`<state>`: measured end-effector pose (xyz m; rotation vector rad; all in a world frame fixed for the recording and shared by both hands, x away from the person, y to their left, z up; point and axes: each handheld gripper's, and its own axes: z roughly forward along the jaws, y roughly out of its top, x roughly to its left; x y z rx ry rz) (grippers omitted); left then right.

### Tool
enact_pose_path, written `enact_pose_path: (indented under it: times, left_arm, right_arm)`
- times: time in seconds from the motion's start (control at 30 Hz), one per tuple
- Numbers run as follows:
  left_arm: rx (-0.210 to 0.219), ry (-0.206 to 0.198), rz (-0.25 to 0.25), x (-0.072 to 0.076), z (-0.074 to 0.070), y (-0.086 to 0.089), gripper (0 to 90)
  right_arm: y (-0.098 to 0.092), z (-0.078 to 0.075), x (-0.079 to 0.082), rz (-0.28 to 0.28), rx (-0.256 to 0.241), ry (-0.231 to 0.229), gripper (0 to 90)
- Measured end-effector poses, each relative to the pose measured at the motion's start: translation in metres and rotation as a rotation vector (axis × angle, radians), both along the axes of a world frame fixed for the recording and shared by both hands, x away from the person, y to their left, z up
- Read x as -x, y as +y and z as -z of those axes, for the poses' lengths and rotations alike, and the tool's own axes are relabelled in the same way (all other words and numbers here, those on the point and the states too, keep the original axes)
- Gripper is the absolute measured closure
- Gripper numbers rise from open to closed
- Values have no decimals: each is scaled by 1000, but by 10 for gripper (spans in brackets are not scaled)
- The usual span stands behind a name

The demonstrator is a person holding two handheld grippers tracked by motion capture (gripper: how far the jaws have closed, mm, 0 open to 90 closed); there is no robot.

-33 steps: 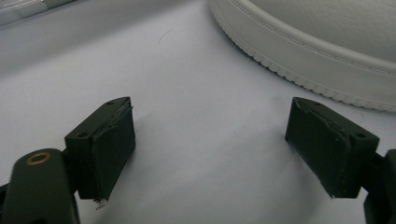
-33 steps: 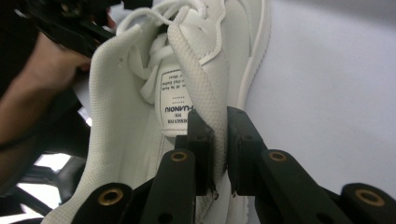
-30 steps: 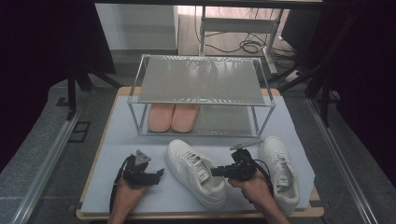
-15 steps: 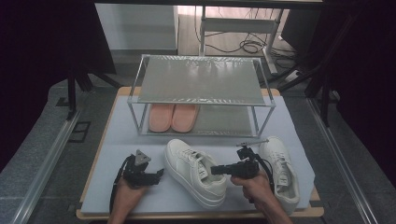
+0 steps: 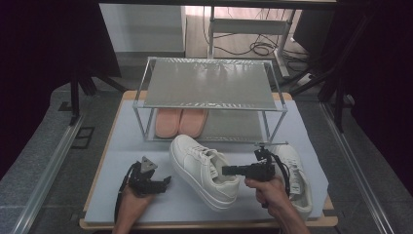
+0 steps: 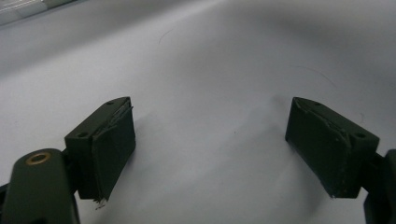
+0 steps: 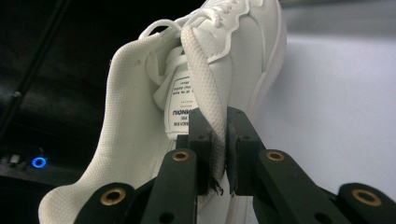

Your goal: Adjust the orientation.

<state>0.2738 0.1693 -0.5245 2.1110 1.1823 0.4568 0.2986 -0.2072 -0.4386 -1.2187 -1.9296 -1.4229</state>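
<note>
My right gripper (image 5: 227,170) is shut on the collar edge of a white sneaker (image 5: 204,169), holding it tilted above the mat. Up close, in the right gripper view, the right gripper (image 7: 217,140) pinches the sneaker's (image 7: 219,56) padded side wall beside the tongue label. A second white sneaker (image 5: 297,175) lies on the mat just right of that hand. My left gripper (image 5: 163,182) rests low at the front left, open; in the left gripper view the left gripper (image 6: 210,144) has nothing but bare mat between its jaws.
A two-level metal shoe rack (image 5: 209,92) stands at the back of the mat, with a pair of pink slippers (image 5: 180,122) on its lower level at the left. The light mat (image 5: 122,146) covers a wooden table.
The right gripper has lifted the white sneaker and carried it slightly left and forward, tilting it up. The left gripper has stayed in place.
</note>
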Motion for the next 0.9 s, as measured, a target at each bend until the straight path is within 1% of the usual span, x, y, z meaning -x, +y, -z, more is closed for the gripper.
enact_pose_path:
  times: [0.1, 0.23, 0.33, 0.53, 0.8, 0.9]
  left_arm:
    - [-2, 0, 0, 0, 0, 0, 160]
    - [-2, 0, 0, 0, 0, 0, 160]
    - [-1, -1, -1, 0, 0, 0, 160]
    - [-1, 1, 0, 0, 0, 0, 160]
    - [1, 0, -2, 0, 0, 0, 160]
    - [3, 0, -2, 0, 0, 0, 160]
  right_arm:
    - [-1, -5, -1, -1, -25, -2, 823]
    - [-2, -13, -2, 0, -45, -10, 823]
    - [-3, -17, -4, 5, -66, -4, 823]
    - [-5, -26, -7, 7, -99, -7, 823]
    - [-3, -40, -10, -1, -147, -24, 823]
    - [-1, -44, -11, -2, -165, -23, 824]
